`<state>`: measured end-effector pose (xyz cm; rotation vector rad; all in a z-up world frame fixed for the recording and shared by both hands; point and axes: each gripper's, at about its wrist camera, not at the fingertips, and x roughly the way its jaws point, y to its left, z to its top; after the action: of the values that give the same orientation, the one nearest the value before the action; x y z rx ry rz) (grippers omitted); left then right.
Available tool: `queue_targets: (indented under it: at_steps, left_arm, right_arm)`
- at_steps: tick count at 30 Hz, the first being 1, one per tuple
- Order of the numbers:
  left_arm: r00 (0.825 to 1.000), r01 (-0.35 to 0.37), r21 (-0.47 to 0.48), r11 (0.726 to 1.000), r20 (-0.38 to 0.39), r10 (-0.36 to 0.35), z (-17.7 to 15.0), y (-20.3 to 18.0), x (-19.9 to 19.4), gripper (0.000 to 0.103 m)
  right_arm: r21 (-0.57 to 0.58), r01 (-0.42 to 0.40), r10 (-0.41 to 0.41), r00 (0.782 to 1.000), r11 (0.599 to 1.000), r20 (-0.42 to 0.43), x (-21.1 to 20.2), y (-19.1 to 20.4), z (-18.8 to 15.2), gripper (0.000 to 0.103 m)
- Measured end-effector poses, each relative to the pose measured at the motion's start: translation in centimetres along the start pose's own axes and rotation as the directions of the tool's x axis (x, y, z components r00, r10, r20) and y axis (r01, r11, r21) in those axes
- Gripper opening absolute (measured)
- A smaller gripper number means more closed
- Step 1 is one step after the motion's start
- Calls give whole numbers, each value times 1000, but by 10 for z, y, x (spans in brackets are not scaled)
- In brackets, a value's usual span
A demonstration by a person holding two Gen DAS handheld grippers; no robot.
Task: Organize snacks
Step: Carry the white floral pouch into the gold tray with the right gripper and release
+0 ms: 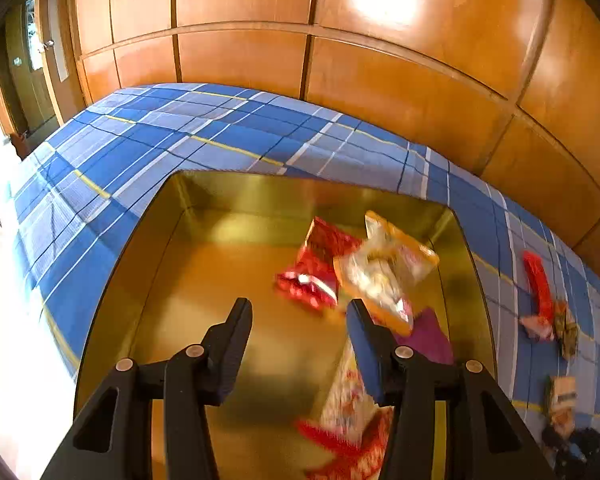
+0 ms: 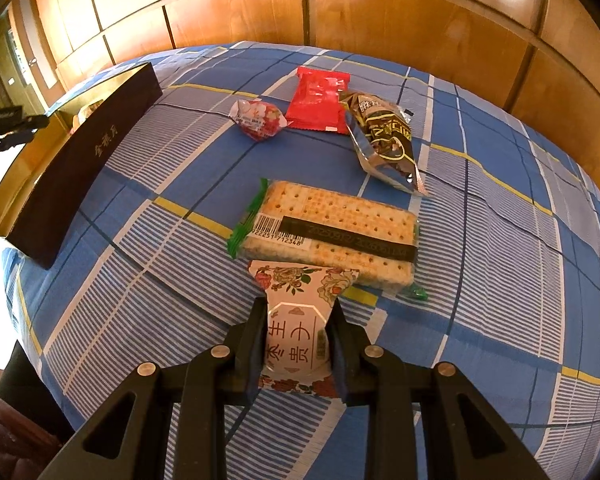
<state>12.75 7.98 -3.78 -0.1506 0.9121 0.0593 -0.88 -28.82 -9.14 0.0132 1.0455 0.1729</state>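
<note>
Covering the bed (image 2: pixel 500 240), blue plaid beneath wood panelling (image 2: pixel 380 12).

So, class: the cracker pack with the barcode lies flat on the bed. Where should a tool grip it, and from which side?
Grip the cracker pack across its short width near the free far end, coming from above: it lies flat, and the floral packet overlaps its near edge.
</note>
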Motion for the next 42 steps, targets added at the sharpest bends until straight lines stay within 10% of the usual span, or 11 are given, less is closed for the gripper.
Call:
queue_targets:
  at_steps: [42]
  left_arm:
    - [997, -58, 33, 998, 43, 57, -62, -4, -48, 66]
  right_arm:
    - [33, 79, -81, 995, 996, 57, -8, 8, -6, 28]
